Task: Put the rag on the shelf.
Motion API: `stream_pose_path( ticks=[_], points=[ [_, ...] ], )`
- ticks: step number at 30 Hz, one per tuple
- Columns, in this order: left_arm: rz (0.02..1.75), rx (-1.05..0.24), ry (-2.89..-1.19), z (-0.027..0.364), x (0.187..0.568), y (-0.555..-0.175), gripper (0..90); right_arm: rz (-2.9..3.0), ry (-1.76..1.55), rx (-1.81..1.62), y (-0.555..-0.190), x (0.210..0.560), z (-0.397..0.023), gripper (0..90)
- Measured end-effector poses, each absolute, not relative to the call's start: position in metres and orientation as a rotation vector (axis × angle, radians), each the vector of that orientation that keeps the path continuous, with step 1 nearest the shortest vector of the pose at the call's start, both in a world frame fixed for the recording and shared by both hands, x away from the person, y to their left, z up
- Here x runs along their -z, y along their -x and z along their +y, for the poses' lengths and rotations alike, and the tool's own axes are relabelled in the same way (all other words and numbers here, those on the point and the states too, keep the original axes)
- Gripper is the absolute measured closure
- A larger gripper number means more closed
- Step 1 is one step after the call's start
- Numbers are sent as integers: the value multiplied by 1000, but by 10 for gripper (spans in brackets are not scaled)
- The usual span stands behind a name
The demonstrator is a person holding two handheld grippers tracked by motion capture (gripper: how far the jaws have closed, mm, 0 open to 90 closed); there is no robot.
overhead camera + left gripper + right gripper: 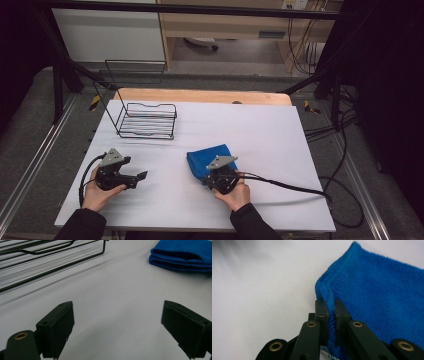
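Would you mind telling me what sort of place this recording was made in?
Most likely a lab or workshop set up for recording, not a home. A table under a white cover stands inside a black metal frame, loose cables trail over the grey floor, and wooden office furniture stands behind.

fuzzy blue terry cloth (382, 295), wire rack (147, 120)
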State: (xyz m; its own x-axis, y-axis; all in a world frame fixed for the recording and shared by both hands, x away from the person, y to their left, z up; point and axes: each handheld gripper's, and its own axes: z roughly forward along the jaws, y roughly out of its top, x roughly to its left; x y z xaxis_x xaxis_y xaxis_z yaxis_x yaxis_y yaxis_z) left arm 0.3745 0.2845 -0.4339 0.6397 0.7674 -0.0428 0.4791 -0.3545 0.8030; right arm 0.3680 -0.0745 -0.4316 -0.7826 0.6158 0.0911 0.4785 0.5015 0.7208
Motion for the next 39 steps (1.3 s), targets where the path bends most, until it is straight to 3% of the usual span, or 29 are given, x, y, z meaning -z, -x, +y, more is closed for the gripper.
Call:
stream_pose_path(
  ticks=[10,29,32,33,35,37,39],
  points=[
    [982,-442,-2010,286,433,-375,115,2545,-1021,-1310,-373,416,-50,846],
    [1025,-435,-1985,294,428,-376,91,2629,-990,-1340,-372,435,32,828],
    [1029,-435,-1978,295,428,-376,91,2666,-971,-1327,-372,442,33,767],
    [1030,-434,-1977,295,428,-376,91,2673,-946,-1358,-370,441,33,678],
    [1031,-433,-1975,295,428,-376,91,2696,-925,-1395,-367,437,31,600],
    [1033,-432,-1978,295,428,-376,90,2677,-902,-1414,-364,430,29,457],
    [1029,-432,-1982,294,428,-376,89,2661,-879,-1413,-363,423,25,391]
  ],
)
